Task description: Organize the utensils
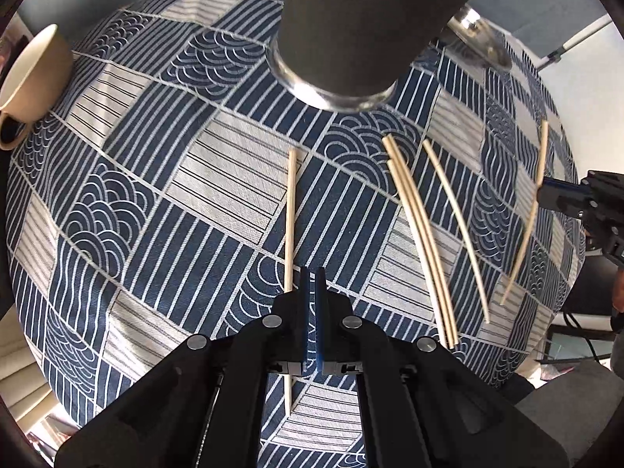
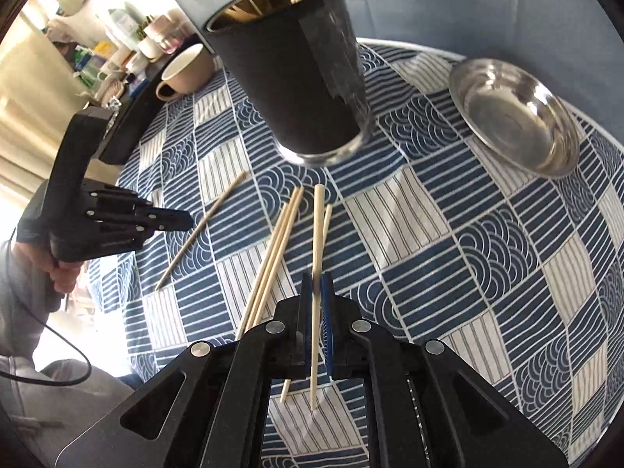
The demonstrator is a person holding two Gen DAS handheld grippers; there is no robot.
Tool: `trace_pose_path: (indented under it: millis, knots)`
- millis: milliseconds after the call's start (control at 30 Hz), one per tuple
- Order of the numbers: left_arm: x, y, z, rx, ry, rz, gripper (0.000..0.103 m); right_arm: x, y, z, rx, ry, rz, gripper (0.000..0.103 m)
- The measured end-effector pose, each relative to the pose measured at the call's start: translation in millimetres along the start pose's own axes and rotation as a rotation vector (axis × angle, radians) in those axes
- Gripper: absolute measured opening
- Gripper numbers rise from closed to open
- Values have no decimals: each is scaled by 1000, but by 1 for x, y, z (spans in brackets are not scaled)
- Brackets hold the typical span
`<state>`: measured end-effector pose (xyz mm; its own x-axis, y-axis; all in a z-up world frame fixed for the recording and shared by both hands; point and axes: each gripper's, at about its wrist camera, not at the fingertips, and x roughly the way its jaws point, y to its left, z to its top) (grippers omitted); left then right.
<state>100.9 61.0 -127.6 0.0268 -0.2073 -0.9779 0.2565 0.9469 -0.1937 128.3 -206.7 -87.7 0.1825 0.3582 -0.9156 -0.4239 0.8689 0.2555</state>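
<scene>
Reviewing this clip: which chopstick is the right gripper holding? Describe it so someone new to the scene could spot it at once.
Start at the tall dark cup on the blue patterned tablecloth. In front of it lie several pale chopsticks. The held chopstick is clamped between the right gripper's blue pads and lifted clear of the cloth; the close-lying loose sticks to its left lie flat.

Left wrist view: tall black cylindrical holder (image 1: 351, 27) cut off at top edge; round steel dish (image 1: 481, 37) mostly hidden behind it. Shelf clutter (image 2: 117, 46) too blurred to identify.
</scene>
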Motion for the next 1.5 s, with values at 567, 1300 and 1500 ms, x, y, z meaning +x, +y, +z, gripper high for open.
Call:
trace_pose_path:
  millis: [567, 1300, 1500]
  knots:
    - [21, -13, 12, 43, 46, 63, 49, 58, -28, -15, 42, 129, -99, 4]
    - [18, 27, 35, 4, 37, 183, 19, 73, -9, -4, -16, 197, -163, 5]
    - [18, 30, 39, 20, 34, 159, 5, 76, -2, -3, -35, 196, -170, 5]
